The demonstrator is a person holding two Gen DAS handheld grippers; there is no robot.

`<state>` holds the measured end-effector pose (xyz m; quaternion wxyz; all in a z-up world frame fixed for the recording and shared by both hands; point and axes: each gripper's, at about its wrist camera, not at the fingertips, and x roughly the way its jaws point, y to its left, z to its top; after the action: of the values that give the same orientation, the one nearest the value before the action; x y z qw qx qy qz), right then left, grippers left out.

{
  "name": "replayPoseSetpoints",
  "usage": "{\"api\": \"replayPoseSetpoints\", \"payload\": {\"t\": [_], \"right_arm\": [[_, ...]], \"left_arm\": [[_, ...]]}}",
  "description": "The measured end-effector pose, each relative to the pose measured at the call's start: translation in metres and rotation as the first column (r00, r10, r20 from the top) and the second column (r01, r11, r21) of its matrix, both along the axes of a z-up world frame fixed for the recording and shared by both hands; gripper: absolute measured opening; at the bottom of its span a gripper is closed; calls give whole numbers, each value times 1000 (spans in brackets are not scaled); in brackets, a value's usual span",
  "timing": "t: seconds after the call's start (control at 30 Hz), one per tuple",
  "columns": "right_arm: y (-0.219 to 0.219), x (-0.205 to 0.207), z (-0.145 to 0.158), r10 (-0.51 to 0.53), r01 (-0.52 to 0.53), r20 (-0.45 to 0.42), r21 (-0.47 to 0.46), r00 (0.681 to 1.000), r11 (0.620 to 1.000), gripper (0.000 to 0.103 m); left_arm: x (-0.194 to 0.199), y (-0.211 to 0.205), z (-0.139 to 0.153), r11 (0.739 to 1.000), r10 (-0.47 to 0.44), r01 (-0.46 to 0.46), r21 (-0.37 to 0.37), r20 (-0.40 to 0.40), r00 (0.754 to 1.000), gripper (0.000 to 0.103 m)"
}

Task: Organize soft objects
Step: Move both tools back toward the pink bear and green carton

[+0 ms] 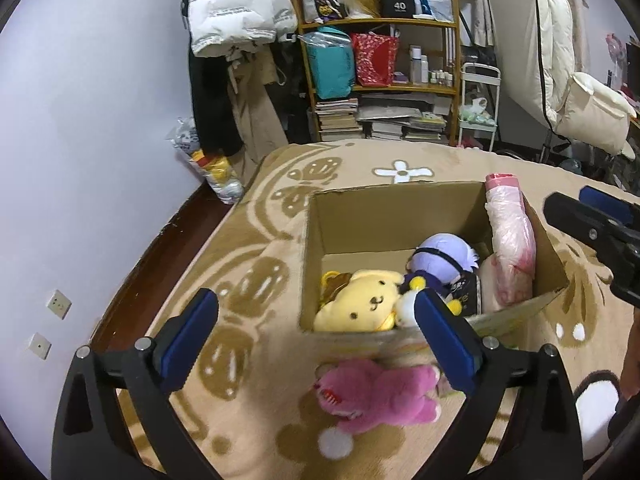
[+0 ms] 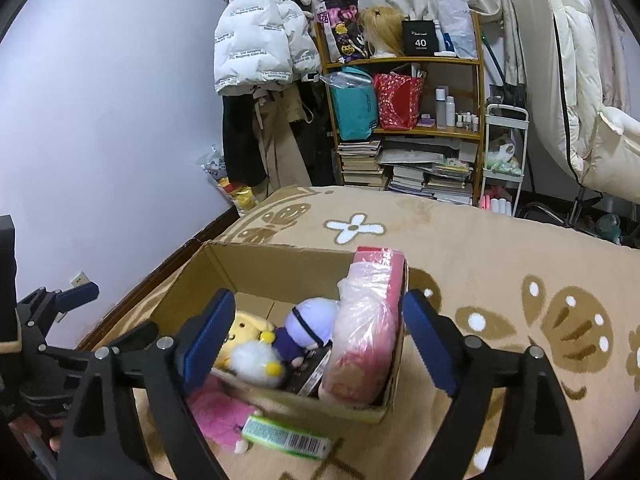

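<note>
- One cardboard box (image 1: 316, 236) stands open on a tan blanket (image 1: 256, 264) patterned with brown butterflies and white flowers.
- Four soft things lie inside the box: one yellow dog plush (image 1: 362, 300) at the near left corner, one purple-haired doll (image 1: 442, 256) in dark clothes beside it, one white plush with yellow bits (image 2: 256, 360) against the near wall, and one pink bagged bundle (image 1: 510, 240) leaning upright along the right wall, its top above the rim.
- One pink bear plush (image 1: 376, 394) lies on the blanket outside the box, just beside its near wall, with a white pompom-like tail toward the camera.
- One green-labelled packet with a barcode (image 2: 288, 438) lies on the blanket next to the pink bear, seen in the right wrist view.
- Left gripper (image 1: 316, 334): its two blue-padded fingers stand wide apart, holding nothing, hovering above the pink bear and the box's near edge.
- Right gripper (image 2: 318, 338): fingers likewise spread wide and empty, poised over the box's near right part, with the pink bundle between them in view.
- Behind the bed: one wooden shelf (image 1: 380, 22) with stacked books, one teal bag and one red bag, and one white puffer jacket (image 1: 236, 8) hanging left of it.
</note>
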<state>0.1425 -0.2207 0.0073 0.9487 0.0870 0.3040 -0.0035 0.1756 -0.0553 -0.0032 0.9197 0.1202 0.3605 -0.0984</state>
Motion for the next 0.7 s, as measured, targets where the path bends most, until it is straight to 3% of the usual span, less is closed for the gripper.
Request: {"api": "replayPoseSetpoints", "payload": {"t": [0.13, 0.7], "right_arm": [[4, -16, 1, -10, 10, -6, 4, 1000, 1000, 101], [24, -64, -13, -5, 5, -56, -5, 998, 1000, 101]], "left_arm": [[-13, 13, 8, 1000, 27, -27, -11, 3, 1000, 99], [-74, 47, 8, 997, 70, -71, -36, -25, 997, 99]]}}
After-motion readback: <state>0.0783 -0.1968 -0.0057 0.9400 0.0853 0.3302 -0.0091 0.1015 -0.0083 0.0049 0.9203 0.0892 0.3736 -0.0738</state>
